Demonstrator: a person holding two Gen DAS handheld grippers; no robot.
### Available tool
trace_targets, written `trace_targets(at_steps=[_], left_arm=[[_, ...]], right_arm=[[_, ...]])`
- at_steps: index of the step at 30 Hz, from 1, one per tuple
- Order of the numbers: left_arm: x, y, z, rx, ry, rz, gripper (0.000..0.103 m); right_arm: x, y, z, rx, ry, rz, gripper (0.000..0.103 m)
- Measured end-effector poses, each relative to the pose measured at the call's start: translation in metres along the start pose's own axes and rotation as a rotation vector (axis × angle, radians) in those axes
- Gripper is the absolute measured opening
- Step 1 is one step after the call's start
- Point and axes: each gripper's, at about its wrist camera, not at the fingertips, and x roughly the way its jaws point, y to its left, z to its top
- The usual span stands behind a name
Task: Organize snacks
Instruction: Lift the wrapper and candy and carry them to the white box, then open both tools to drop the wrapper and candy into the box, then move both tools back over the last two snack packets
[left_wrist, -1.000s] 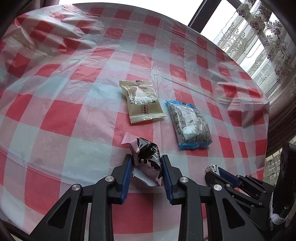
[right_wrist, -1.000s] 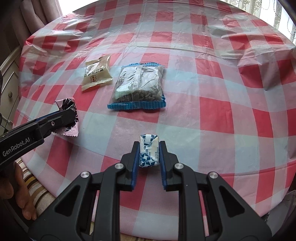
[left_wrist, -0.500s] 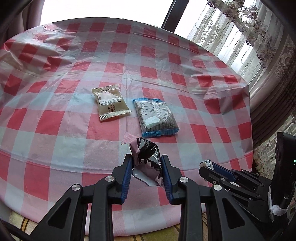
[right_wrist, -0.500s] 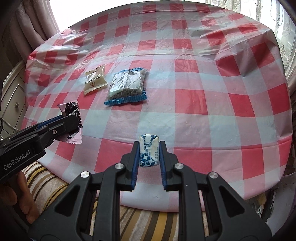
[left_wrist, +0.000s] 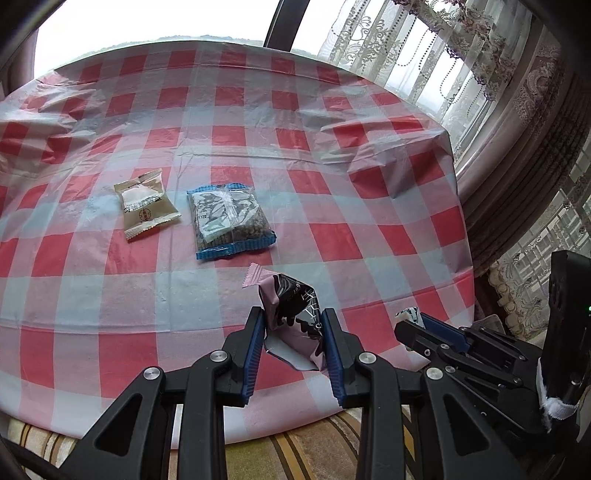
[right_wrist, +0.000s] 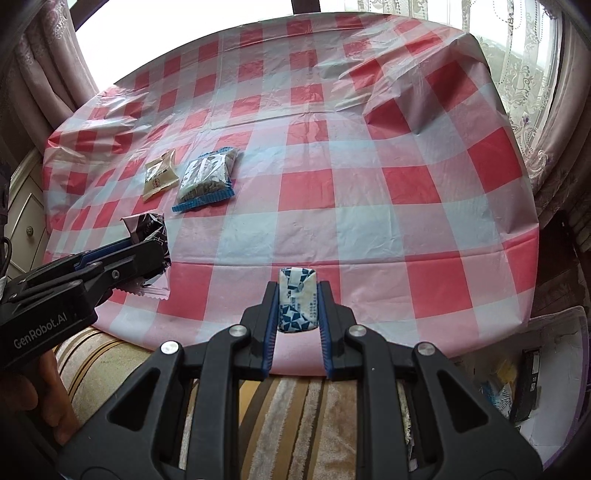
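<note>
My left gripper (left_wrist: 293, 317) is shut on a pink and black snack wrapper (left_wrist: 291, 306), held above the table's near edge; it also shows in the right wrist view (right_wrist: 149, 236). My right gripper (right_wrist: 297, 295) is shut on a small white and blue candy (right_wrist: 297, 302), held over the near edge; its tip shows in the left wrist view (left_wrist: 410, 317). A beige packet (left_wrist: 146, 208) and a clear blue-edged packet (left_wrist: 229, 223) lie side by side on the red and white checked tablecloth (left_wrist: 332, 184), beyond both grippers.
The table edge drops off close below both grippers (right_wrist: 369, 354). A striped sofa or rug (right_wrist: 295, 406) lies beneath. Curtains and window (left_wrist: 498, 92) stand to the right. A white drawer cabinet (right_wrist: 22, 214) stands at the left. Clutter lies on the floor at right (right_wrist: 517, 384).
Both grippers have pulled back and up from the table with their snacks still held. The two packets on the cloth now look farther away and have not moved.
</note>
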Motion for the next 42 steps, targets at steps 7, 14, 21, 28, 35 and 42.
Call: trace_targets(at_steps=[7, 14, 21, 28, 35, 42], left_arm=[[0.008, -0.043, -0.004, 0.079, 0.030, -0.048, 0.032], [0.020, -0.093, -0.012, 0.180, 0.073, -0.103, 0.032], [0.030, -0.140, -0.021, 0.268, 0.122, -0.168, 0.032], [0.037, -0.177, -0.031, 0.335, 0.159, -0.218, 0.033], [0.038, -0.212, -0.043, 0.399, 0.196, -0.323, 0.035], [0.037, -0.222, -0.048, 0.411, 0.213, -0.370, 0.050]], right_arm=[[-0.013, -0.037, -0.015, 0.057, -0.009, -0.035, 0.023], [-0.033, -0.089, -0.033, 0.146, -0.023, -0.095, 0.023], [-0.053, -0.147, -0.046, 0.253, -0.046, -0.168, 0.023], [-0.071, -0.185, -0.049, 0.317, -0.087, -0.225, 0.023], [-0.084, -0.206, -0.050, 0.356, -0.116, -0.270, 0.025], [-0.092, -0.216, -0.052, 0.380, -0.138, -0.281, 0.055]])
